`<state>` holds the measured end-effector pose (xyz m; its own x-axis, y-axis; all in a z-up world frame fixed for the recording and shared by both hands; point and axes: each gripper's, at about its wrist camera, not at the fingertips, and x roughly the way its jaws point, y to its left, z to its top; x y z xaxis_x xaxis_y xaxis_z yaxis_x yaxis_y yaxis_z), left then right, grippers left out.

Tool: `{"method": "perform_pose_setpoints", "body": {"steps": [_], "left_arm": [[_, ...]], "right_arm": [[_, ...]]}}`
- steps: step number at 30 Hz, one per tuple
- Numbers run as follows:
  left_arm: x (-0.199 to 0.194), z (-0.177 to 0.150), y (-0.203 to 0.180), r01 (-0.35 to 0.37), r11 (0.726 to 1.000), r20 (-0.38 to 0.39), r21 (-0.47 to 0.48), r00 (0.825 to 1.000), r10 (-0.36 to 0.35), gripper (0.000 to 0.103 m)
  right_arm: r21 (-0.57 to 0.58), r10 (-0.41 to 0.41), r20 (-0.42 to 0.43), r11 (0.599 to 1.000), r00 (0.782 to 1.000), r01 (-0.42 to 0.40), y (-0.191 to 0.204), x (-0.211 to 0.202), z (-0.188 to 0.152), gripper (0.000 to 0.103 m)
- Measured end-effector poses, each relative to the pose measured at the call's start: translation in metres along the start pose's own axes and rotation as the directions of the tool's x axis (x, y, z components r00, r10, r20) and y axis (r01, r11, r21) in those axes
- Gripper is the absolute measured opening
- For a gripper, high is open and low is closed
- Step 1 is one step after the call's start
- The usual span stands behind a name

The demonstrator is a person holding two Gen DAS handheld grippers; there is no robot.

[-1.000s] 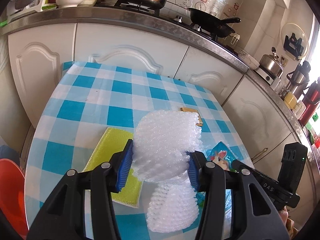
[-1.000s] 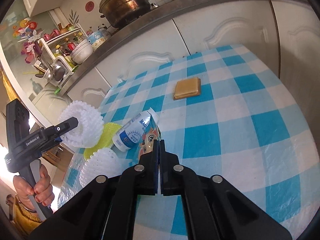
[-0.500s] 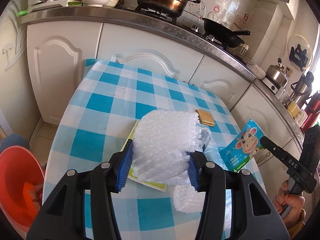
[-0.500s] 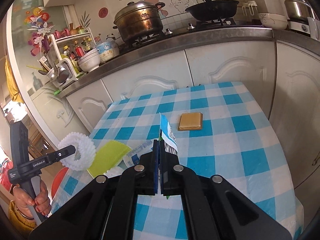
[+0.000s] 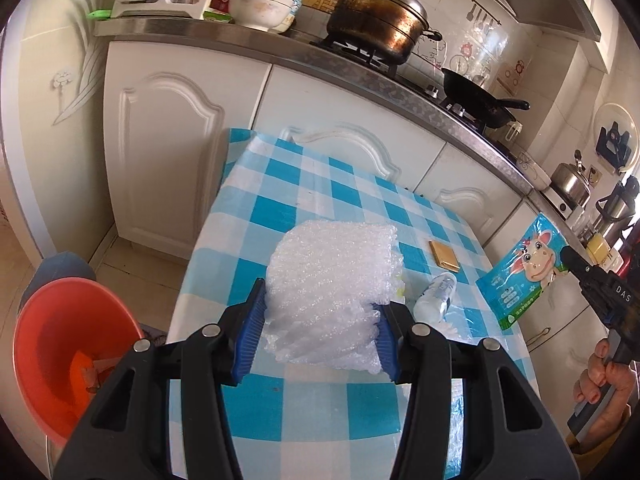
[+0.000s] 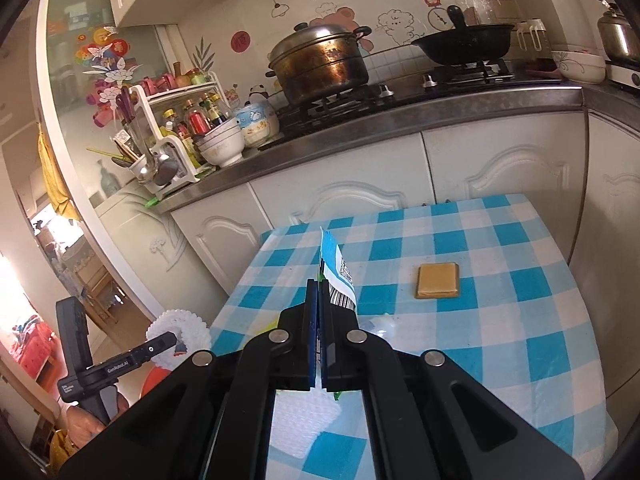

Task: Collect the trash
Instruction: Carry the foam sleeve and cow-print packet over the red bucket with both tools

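Note:
My left gripper [image 5: 320, 332] is shut on a white foam fruit net [image 5: 332, 276], held above the left part of the blue checked table [image 5: 280, 208]. From the right wrist view that gripper [image 6: 174, 340] and its net [image 6: 180, 326] hang just past the table's left edge. My right gripper [image 6: 319, 286] is shut on a blue wipes packet [image 6: 338, 268], seen edge-on and lifted off the cloth. The left wrist view shows the packet [image 5: 528, 268] with its cartoon cow, gripped at one corner by the right gripper [image 5: 566, 254]. An orange bin [image 5: 60, 352] stands on the floor, left of the table.
On the table lie a small plastic bottle [image 5: 436, 296], a brown square pad [image 6: 437, 280] and a second foam net [image 6: 304, 420] under my right gripper. White cabinets [image 5: 160, 152] and a counter with a pot [image 6: 320, 64] and a wok [image 6: 464, 42] stand behind.
The left gripper has carried the foam net leftward, bringing the orange bin further into view. The right gripper has risen with the packet, lifting it off the table.

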<state>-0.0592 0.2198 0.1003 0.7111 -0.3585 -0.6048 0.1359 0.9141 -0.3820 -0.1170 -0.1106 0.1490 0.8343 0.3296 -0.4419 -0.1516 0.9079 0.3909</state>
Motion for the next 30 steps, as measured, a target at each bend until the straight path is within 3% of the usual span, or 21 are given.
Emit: {"method": "perform_pose_setpoints", "body": {"steps": [7, 11, 21, 30], "left_arm": [[-0.028, -0.003, 0.044, -0.076, 0.995, 0.038, -0.058, 0.996, 0.079, 0.051], [-0.043, -0.01, 0.073, -0.128, 0.987, 0.051, -0.093, 0.99, 0.133, 0.051], [-0.073, -0.032, 0.15, -0.265, 0.941, 0.031, -0.212, 0.96, 0.277, 0.051], [-0.085, -0.048, 0.194, -0.321, 0.904, 0.009, -0.283, 0.941, 0.337, 0.051]], "right_arm": [[-0.047, 0.125, -0.034, 0.991, 0.992, -0.127, 0.052, 0.023, 0.011, 0.001], [-0.068, 0.219, -0.067, 0.972, 0.973, -0.224, 0.088, 0.04, 0.012, 0.001], [-0.115, 0.427, -0.198, 0.884, 0.882, -0.453, 0.193, 0.092, -0.001, 0.001], [-0.14, 0.478, -0.344, 0.825, 0.808, -0.547, 0.265, 0.147, -0.042, 0.001]]}}
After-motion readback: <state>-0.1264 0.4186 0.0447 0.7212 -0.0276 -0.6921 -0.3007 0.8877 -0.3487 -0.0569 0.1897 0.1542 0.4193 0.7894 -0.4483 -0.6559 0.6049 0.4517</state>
